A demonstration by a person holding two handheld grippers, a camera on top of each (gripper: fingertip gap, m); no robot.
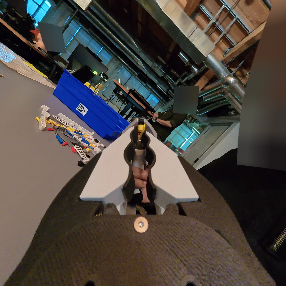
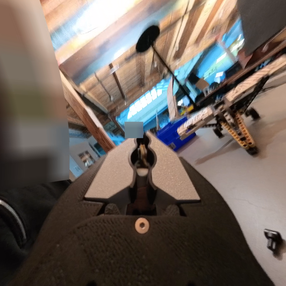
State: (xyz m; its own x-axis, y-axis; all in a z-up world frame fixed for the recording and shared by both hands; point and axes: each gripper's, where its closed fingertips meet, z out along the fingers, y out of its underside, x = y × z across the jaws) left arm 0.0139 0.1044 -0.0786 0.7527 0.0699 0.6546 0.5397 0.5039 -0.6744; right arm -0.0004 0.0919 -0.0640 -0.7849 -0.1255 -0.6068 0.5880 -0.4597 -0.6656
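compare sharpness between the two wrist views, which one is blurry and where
Left wrist view: mostly sharp, the blue bin and the pile of small plastic parts read clearly; wide-angle bending tilts the ceiling pipes. Right wrist view: motion-smeared throughout, the brick-built model and windows streaked, only the gripper body fairly crisp.

Left side: bench [image 1: 23,154] bare in front and to the left of the loose parts pile [image 1: 68,133], so there's room to pass there. The pile spreads toward the left gripper [image 1: 141,123]; blue bin [image 1: 86,99] walls off the bench just behind it. Right side: bench surface [image 2: 232,178] open ahead of the right gripper [image 2: 144,139], then blocked farther out by the brick-built frame [image 2: 224,117] on splayed legs and the bin beside it. Small black part [image 2: 273,239] lies loose near the right edge.
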